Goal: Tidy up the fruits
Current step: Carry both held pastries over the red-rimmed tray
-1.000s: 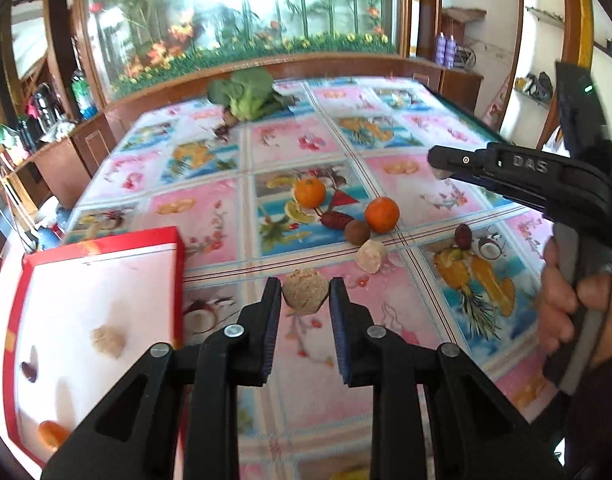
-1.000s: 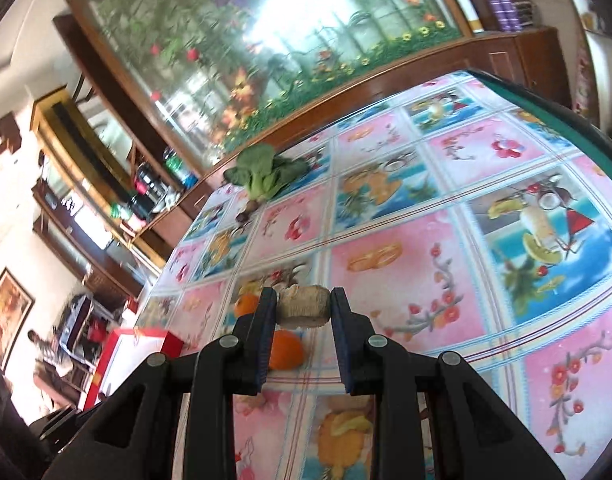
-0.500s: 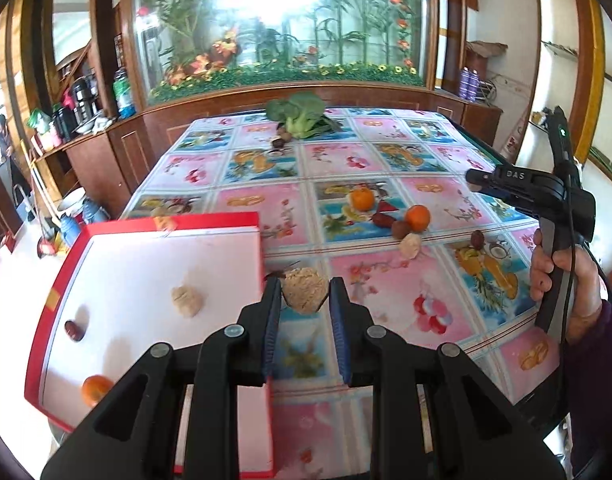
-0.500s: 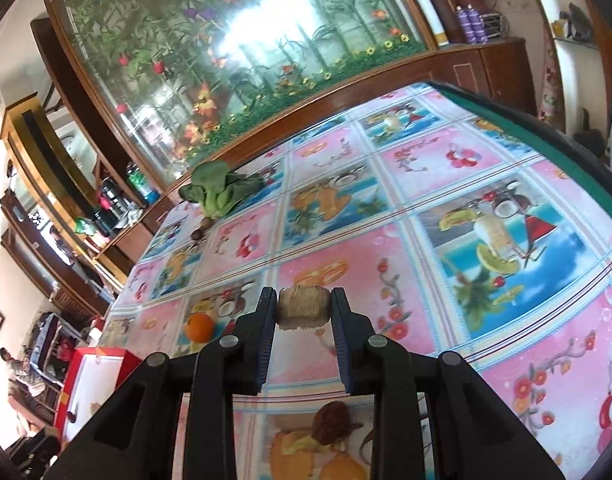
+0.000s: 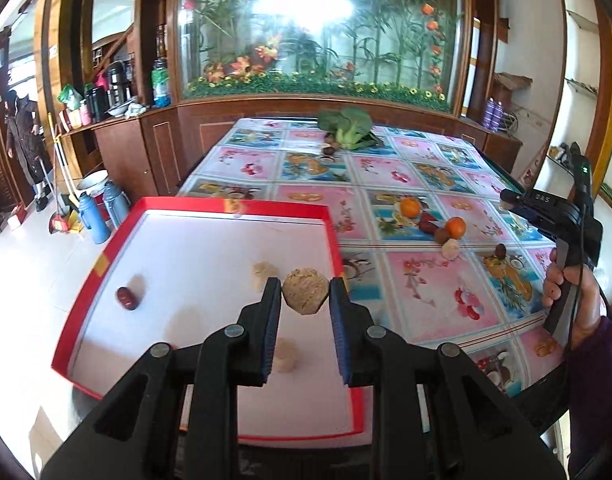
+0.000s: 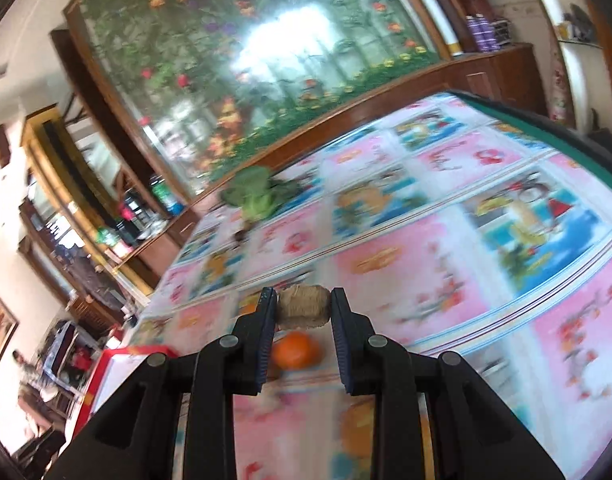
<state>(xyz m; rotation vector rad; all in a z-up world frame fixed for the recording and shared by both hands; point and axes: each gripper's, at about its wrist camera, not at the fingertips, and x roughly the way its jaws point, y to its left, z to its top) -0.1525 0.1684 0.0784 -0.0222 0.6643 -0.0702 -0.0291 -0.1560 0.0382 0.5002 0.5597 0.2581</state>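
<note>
My left gripper point(image 5: 305, 296) is shut on a tan walnut point(image 5: 306, 290) and holds it above the red-rimmed white tray point(image 5: 209, 248). In the tray lie a red date point(image 5: 126, 298) and two tan walnuts point(image 5: 264, 270), point(image 5: 285, 356). My right gripper point(image 6: 303, 308) is shut on a tan walnut point(image 6: 303, 307) above the table; it also shows at the right of the left wrist view point(image 5: 562, 220). Two oranges point(image 5: 410, 207), point(image 5: 454, 227), a brown fruit point(image 5: 441, 235), a dark date point(image 5: 426, 225), a walnut point(image 5: 450, 249) and a dark fruit point(image 5: 500, 250) lie on the floral tablecloth. An orange point(image 6: 295, 350) lies below the right gripper.
A green leafy vegetable point(image 5: 348, 126) lies at the table's far end with small dark fruits point(image 5: 329, 148) beside it. A wooden cabinet point(image 5: 121, 152) with bottles stands on the left. Blue flasks point(image 5: 91, 220) stand on the floor left of the tray.
My left gripper has carried its walnut leftward from above the tablecloth to above the tray. My right gripper has swung, still holding its walnut; its view is now blurred.
</note>
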